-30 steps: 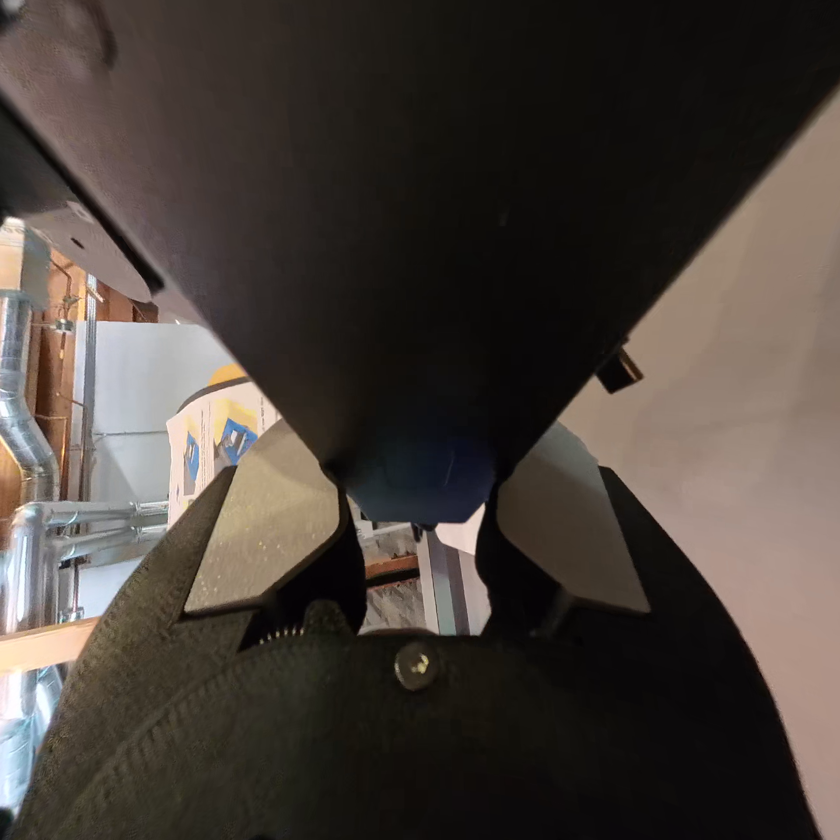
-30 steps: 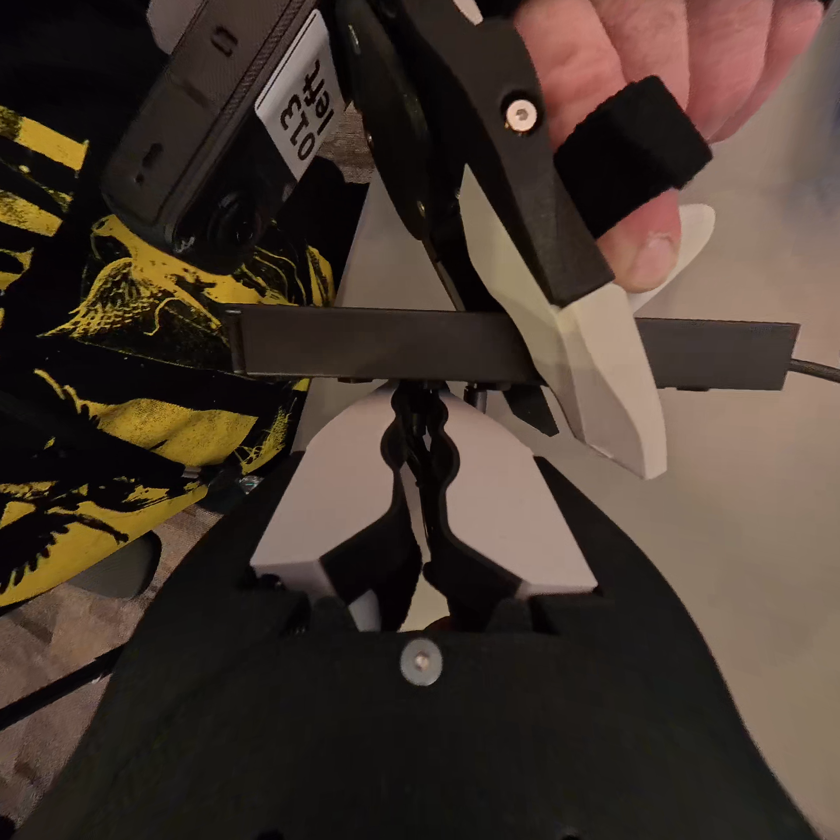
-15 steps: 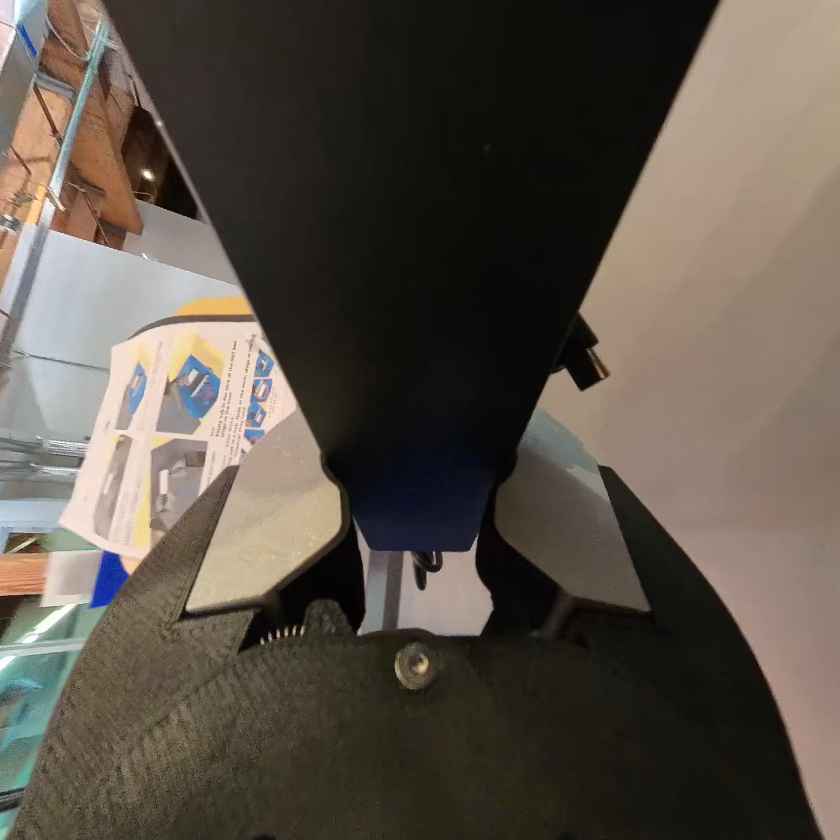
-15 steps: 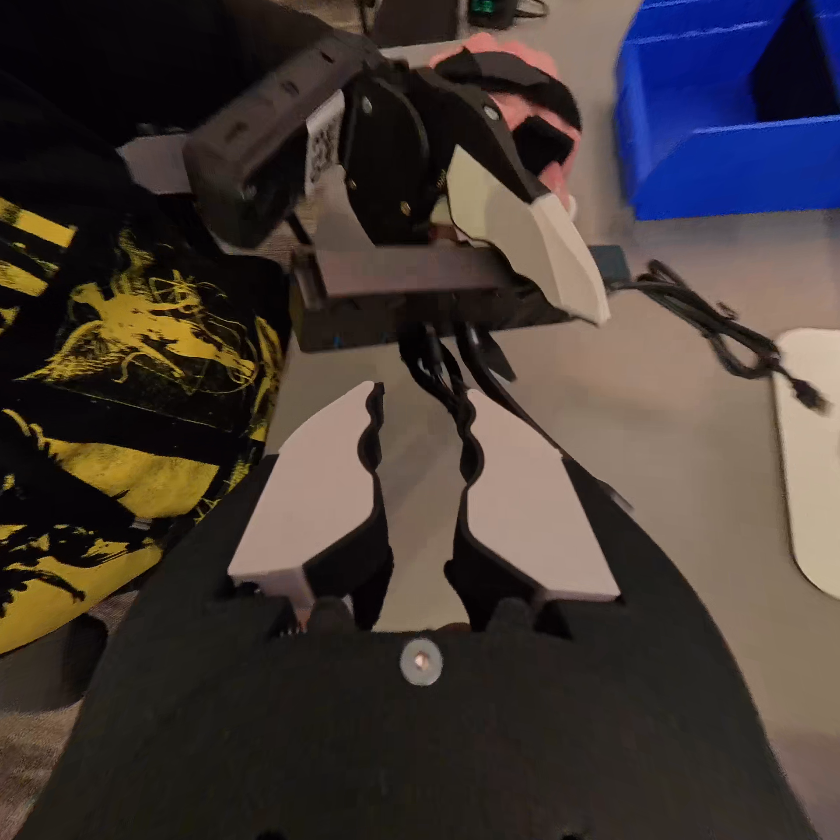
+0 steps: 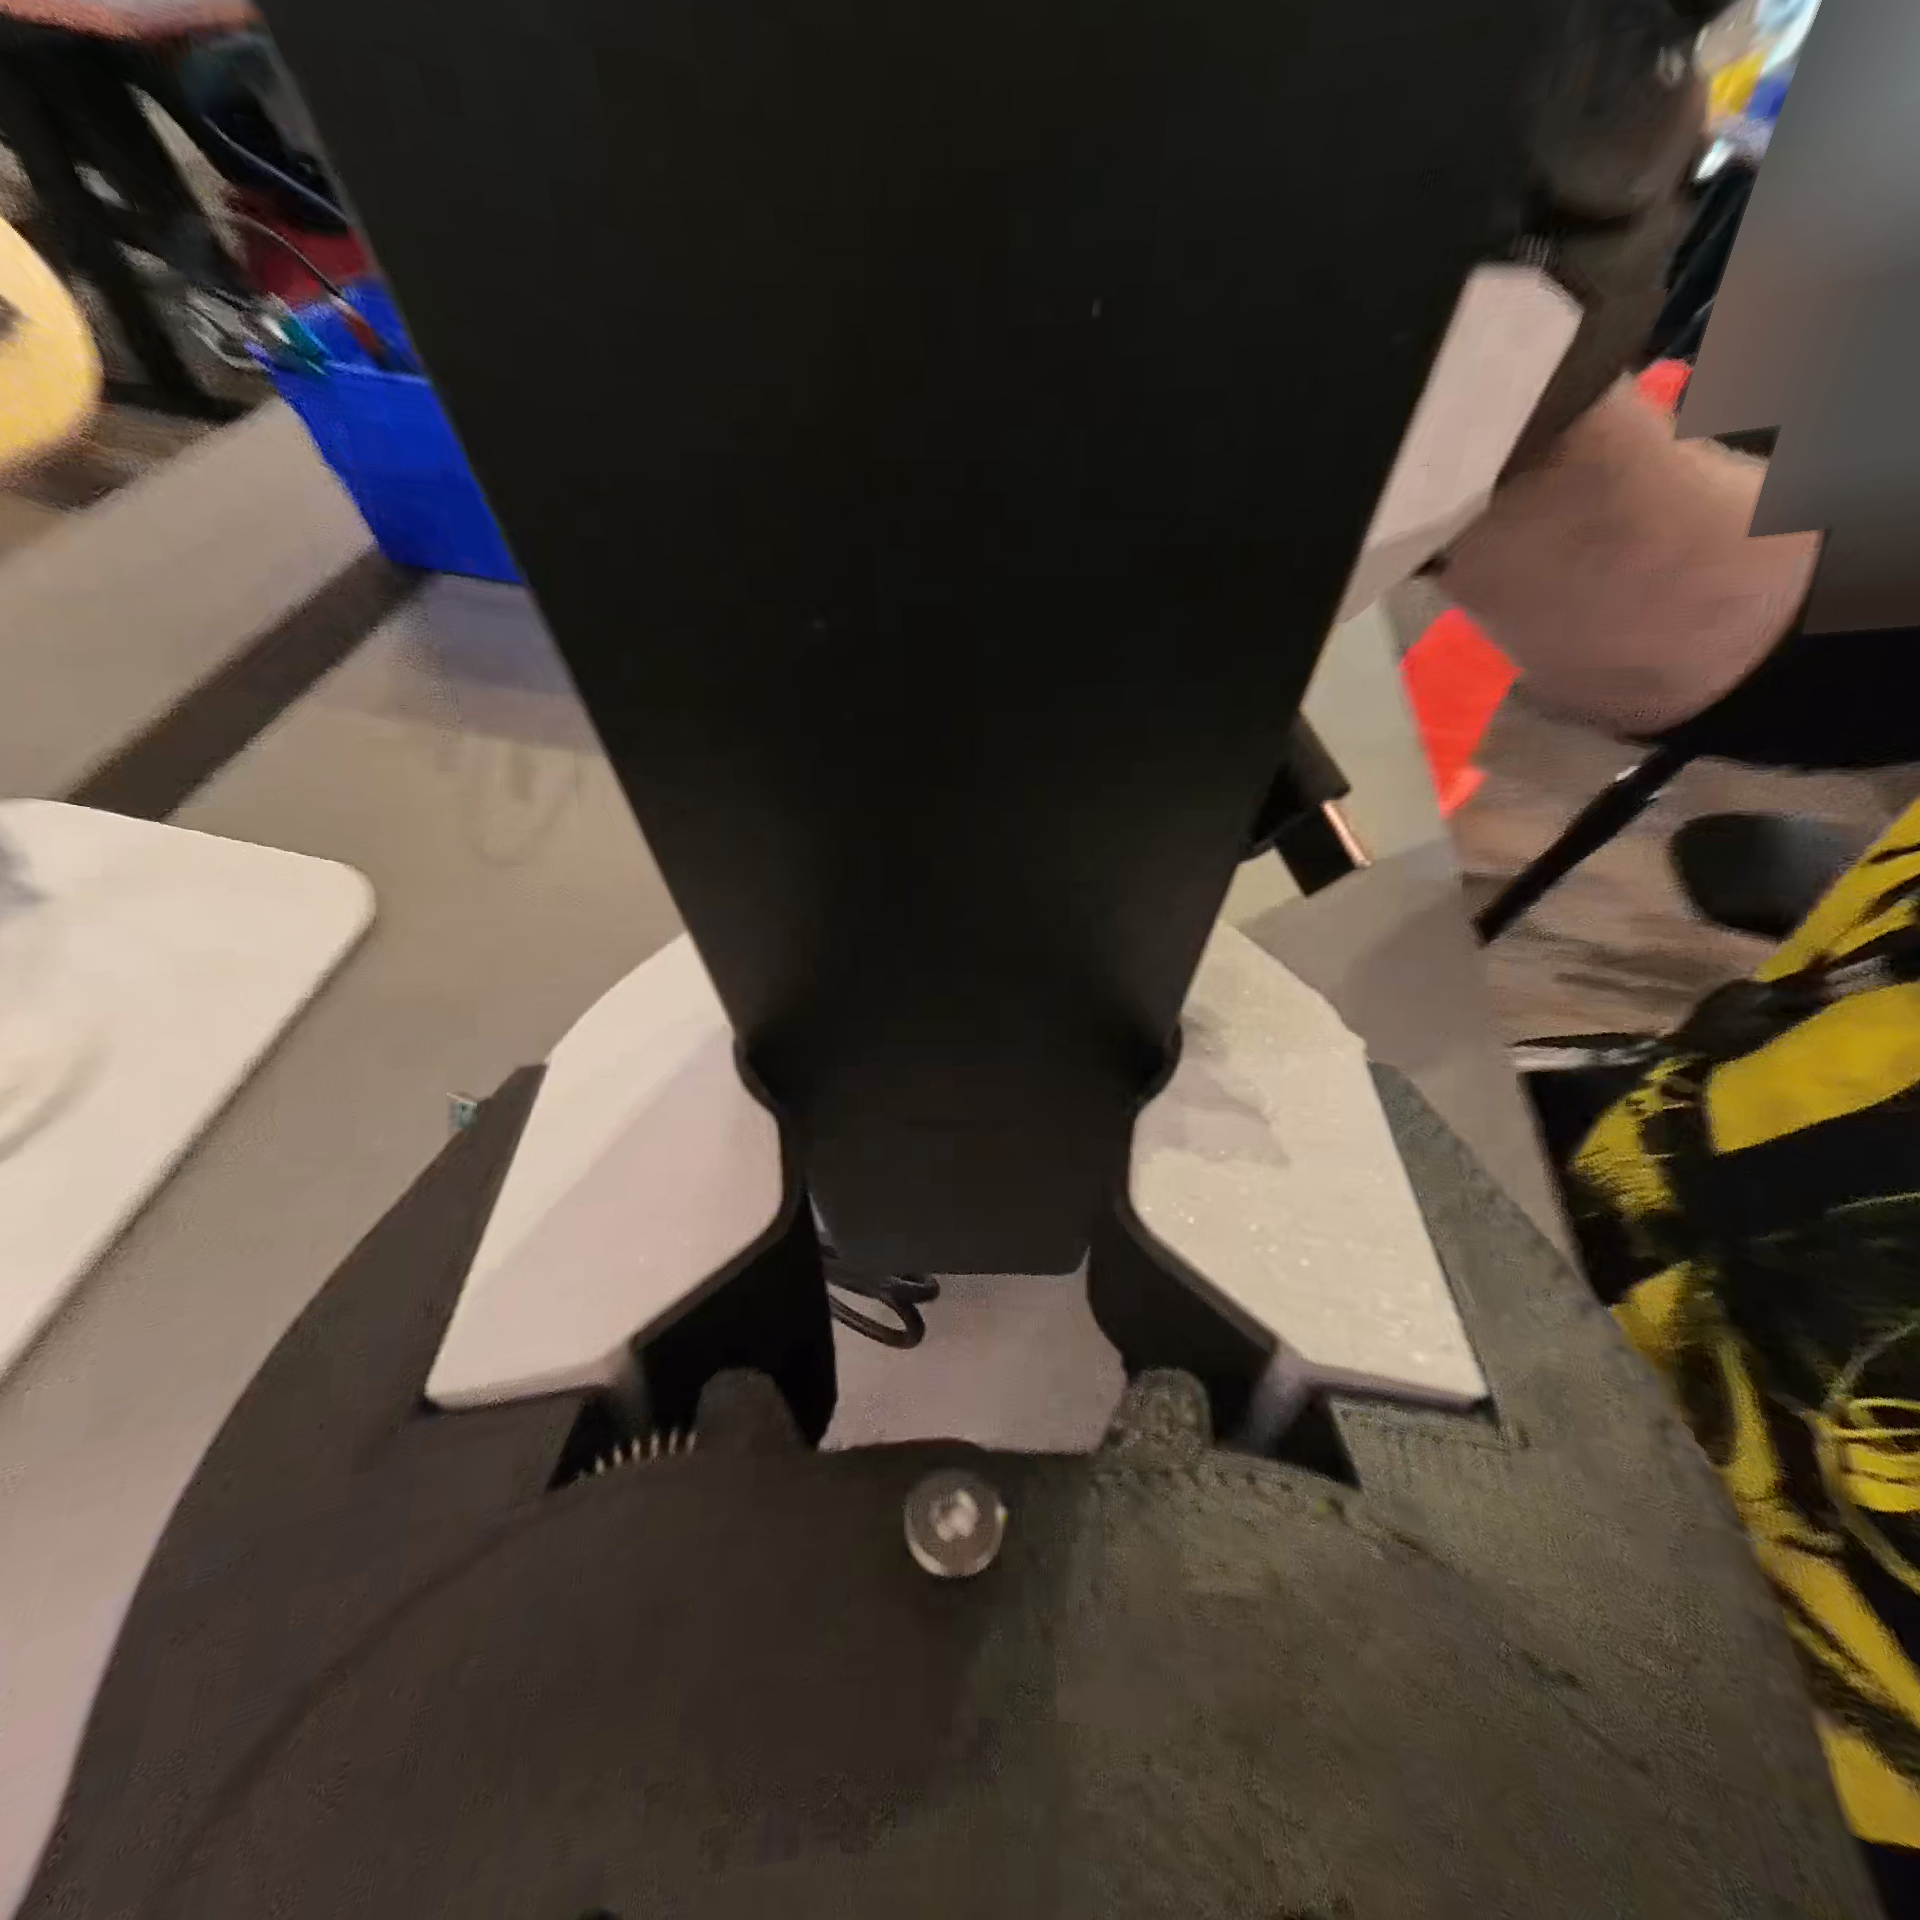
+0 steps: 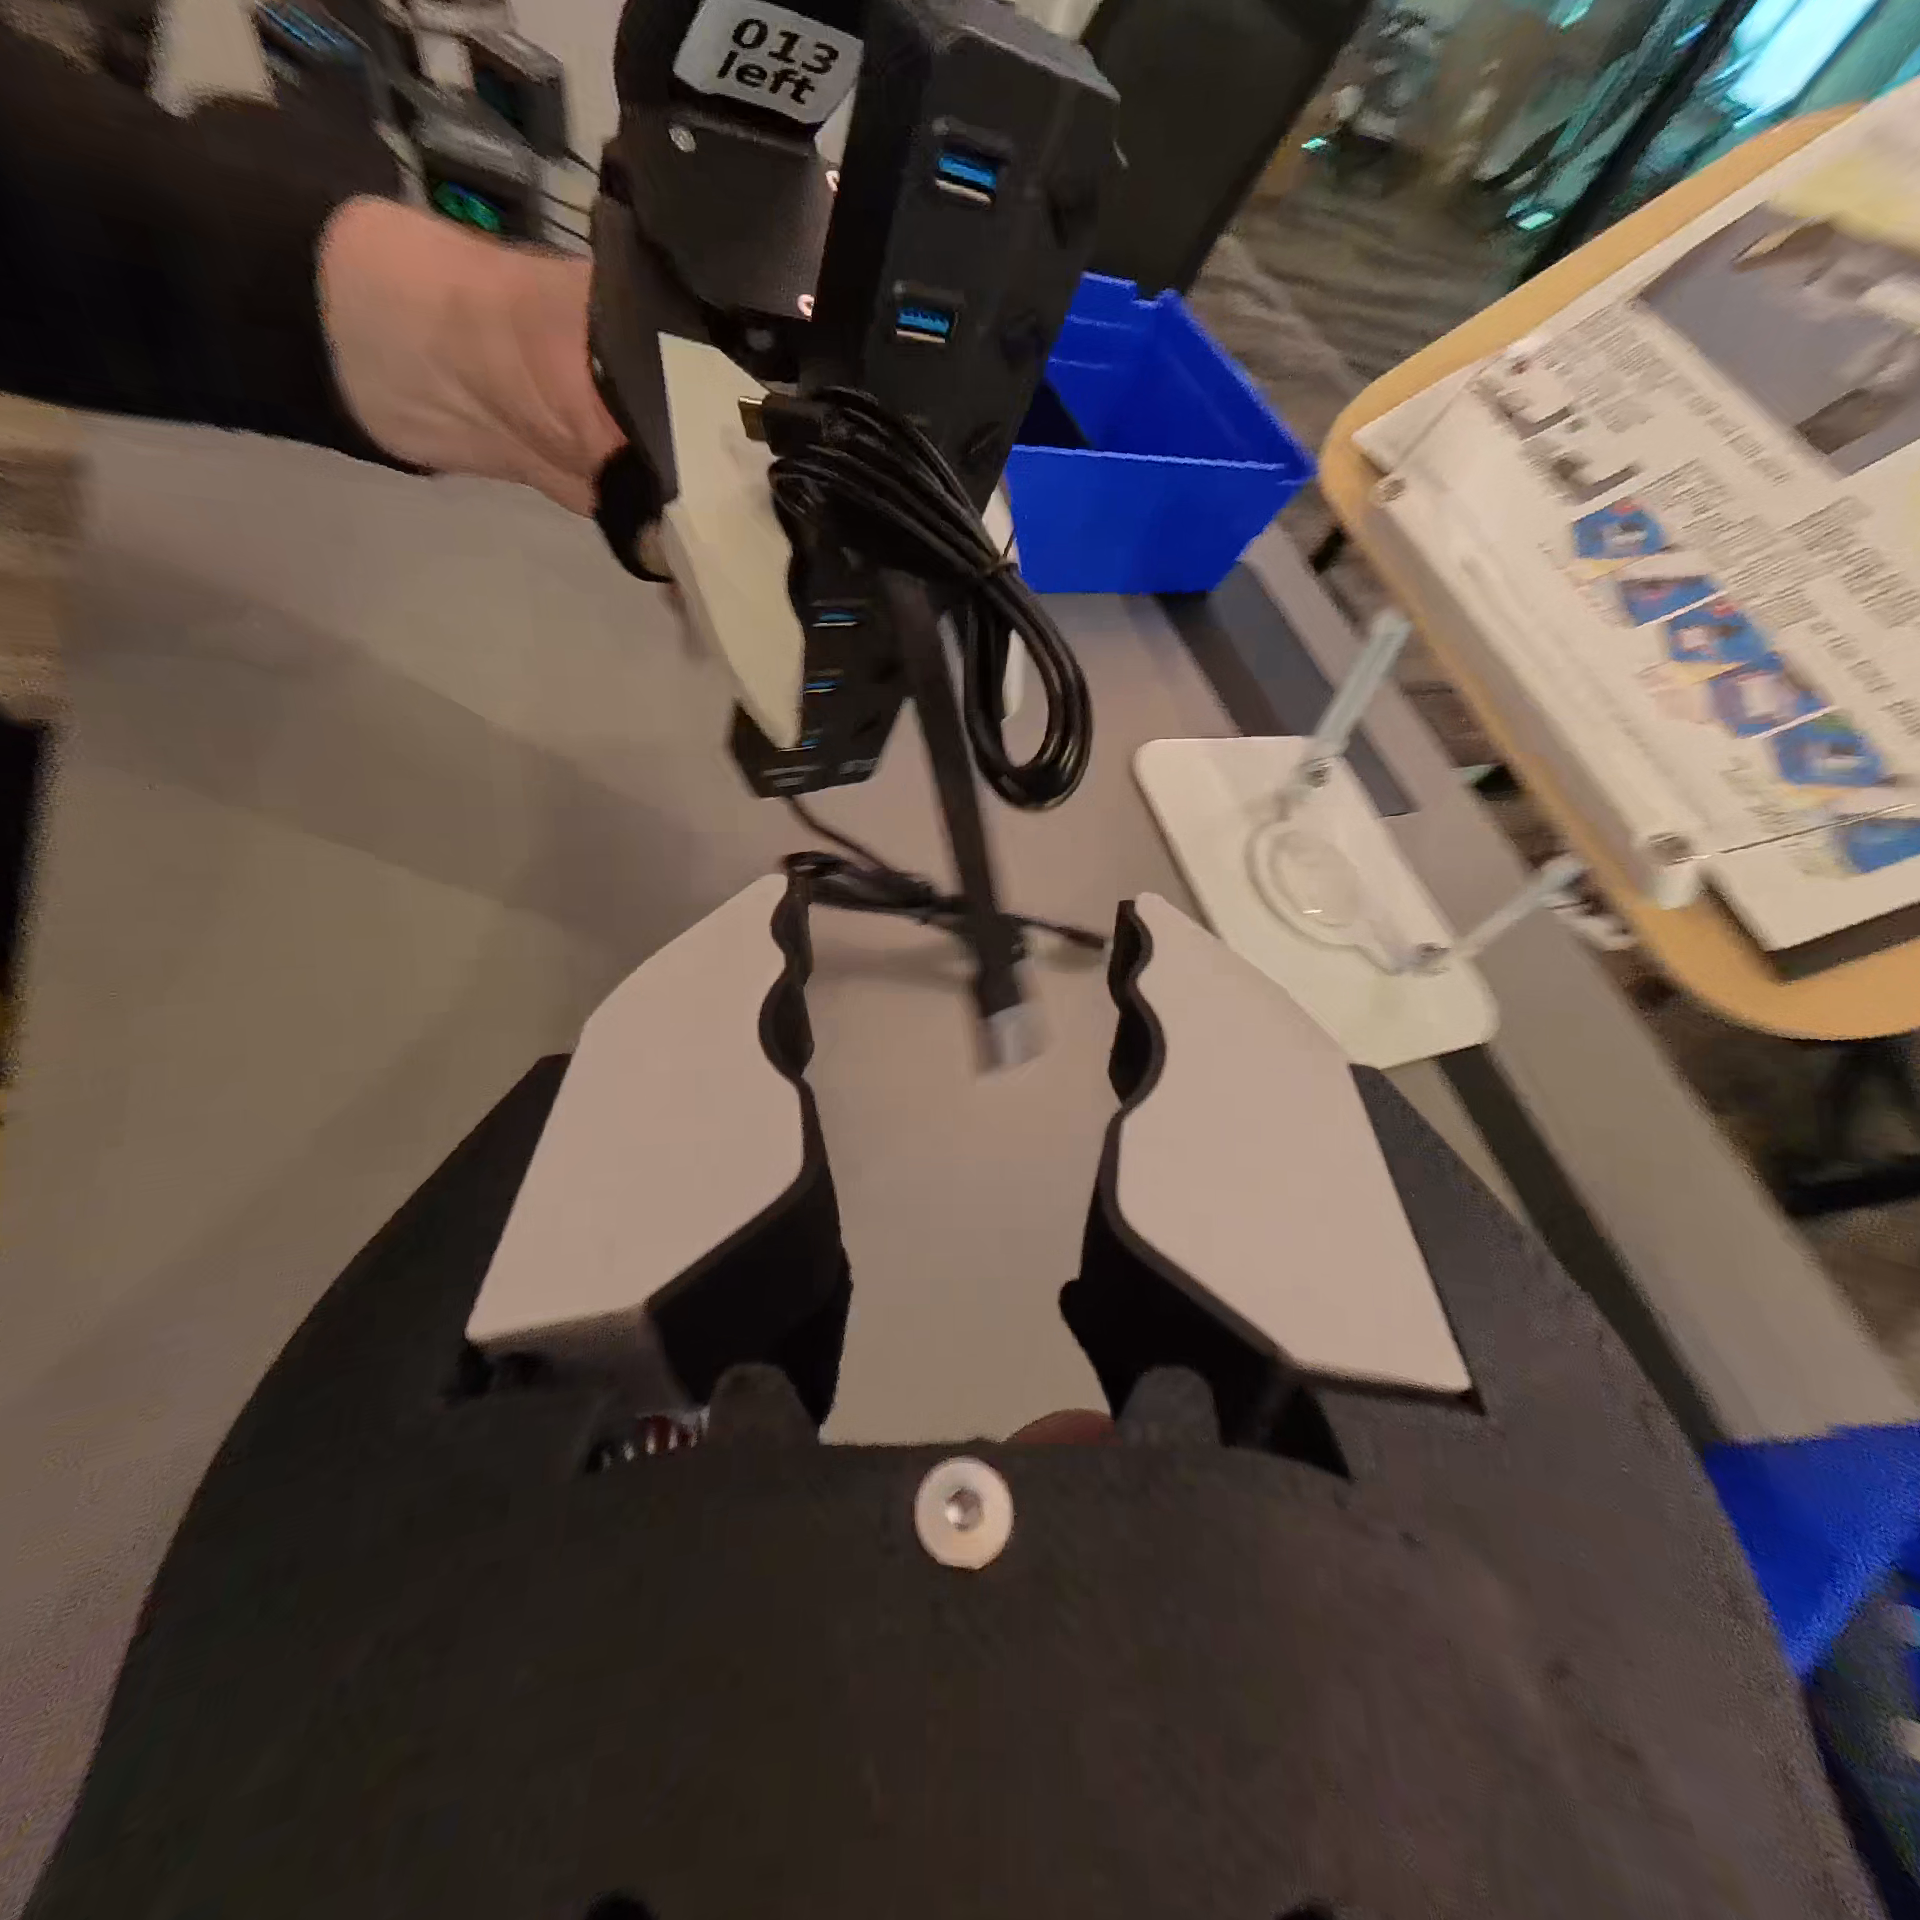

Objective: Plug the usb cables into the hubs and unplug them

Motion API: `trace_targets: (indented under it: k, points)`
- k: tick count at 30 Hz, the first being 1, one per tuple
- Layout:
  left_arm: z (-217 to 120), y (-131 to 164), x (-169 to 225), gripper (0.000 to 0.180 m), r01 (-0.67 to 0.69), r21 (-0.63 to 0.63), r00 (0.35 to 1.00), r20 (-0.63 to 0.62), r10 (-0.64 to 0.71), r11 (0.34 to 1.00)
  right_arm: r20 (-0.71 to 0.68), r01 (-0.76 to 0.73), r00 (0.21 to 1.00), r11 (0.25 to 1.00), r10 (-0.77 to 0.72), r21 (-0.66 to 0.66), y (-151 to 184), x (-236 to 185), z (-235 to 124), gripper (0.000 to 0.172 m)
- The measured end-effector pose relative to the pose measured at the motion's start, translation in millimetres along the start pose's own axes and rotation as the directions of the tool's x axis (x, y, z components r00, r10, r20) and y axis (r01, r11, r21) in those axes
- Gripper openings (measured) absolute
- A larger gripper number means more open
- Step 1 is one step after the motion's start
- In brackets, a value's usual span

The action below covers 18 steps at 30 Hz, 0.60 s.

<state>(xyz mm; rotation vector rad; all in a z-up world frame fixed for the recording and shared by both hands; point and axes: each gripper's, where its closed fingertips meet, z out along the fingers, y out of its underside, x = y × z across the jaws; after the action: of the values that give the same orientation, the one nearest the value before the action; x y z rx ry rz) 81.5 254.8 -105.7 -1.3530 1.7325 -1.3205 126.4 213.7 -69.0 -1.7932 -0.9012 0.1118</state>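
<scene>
The left tongs point(image 5: 956, 1081) pinch a black USB hub point(image 5: 935, 520). In the left wrist view the hub's flat back fills the middle of the frame from 12 o'clock down to the centre, and its narrow end sits wedged between the two pale fingers point(image 5: 644, 1174), which press on its sides. A black USB plug point(image 5: 1314, 805) with a metal tip sticks out from the hub's edge at about 2 o'clock.

The right wrist view shows the same hub from the port side: it hangs upright at 12 o'clock, held above the grey tabletop point(image 6: 312, 831), with blue-lined ports point(image 6: 925, 317) running down its face. A hand point(image 6: 468, 353) grips the left tool at 10 o'clock. A coiled black USB cable point(image 6: 997, 623) dangles from the hub, and one loose lead ends in a metal connector point(image 6: 1008, 1023) that lies between the fingers of the right tongs point(image 6: 961, 977) without touching either pad.

The right tongs are spread wide, with nothing in their grip. A blue bin point(image 6: 1143, 488) stands on the tabletop at 1 o'clock, a white stand base point(image 6: 1320, 914) at 3 o'clock, and a printed instruction sheet point(image 6: 1714, 499) on a tilted board at 2 o'clock.
</scene>
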Motion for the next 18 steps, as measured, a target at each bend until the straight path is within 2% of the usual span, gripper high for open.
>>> trace_targets:
  k: [2,4,6,9,10,11,13,15,17,18]
  points:
    - [8,-1,10,0.065,0.097,0.004,0.992,-0.083,-0.096,0.995,-0.115,0.117,0.986,0.993,-0.120,-0.036,-2,3,5,0.062]
    - [13,-6,13,0.065,0.149,0.043,0.983,-0.115,-0.143,0.988,-0.179,0.201,0.961,0.977,-0.210,-0.064,-6,-1,7,0.066]
    - [14,-16,16,0.065,0.208,0.103,0.968,-0.166,-0.190,0.973,-0.170,0.204,0.963,0.978,-0.209,-0.046,-8,-10,6,0.053]
    - [10,-36,10,0.065,0.267,0.236,0.955,-0.194,-0.224,0.934,-0.050,-0.023,0.998,0.999,0.025,0.032,-3,-20,-1,0.059]
    - [9,-43,7,0.065,0.279,0.283,0.953,-0.201,-0.227,0.918,0.022,-0.103,0.995,0.993,0.102,0.055,-1,-27,-4,0.045]
    - [8,-48,9,0.064,0.289,0.312,0.947,-0.230,-0.223,0.905,0.068,-0.178,0.982,0.982,0.174,0.063,1,-31,-4,0.046]
    - [11,-56,16,0.064,0.284,0.341,0.944,-0.265,-0.198,0.896,0.131,-0.301,0.947,0.953,0.294,0.040,11,-35,3,0.070]
    - [22,-62,25,0.064,0.259,0.345,0.948,-0.272,-0.167,0.902,0.168,-0.362,0.919,0.932,0.358,-0.003,23,-40,19,0.094]
    - [33,-67,34,0.064,0.231,0.351,0.952,-0.272,-0.138,0.907,0.217,-0.390,0.897,0.920,0.385,-0.019,30,-45,37,0.106]
    - [39,-70,39,0.064,0.223,0.354,0.953,-0.277,-0.126,0.908,0.264,-0.417,0.876,0.909,0.403,-0.007,27,-49,43,0.105]
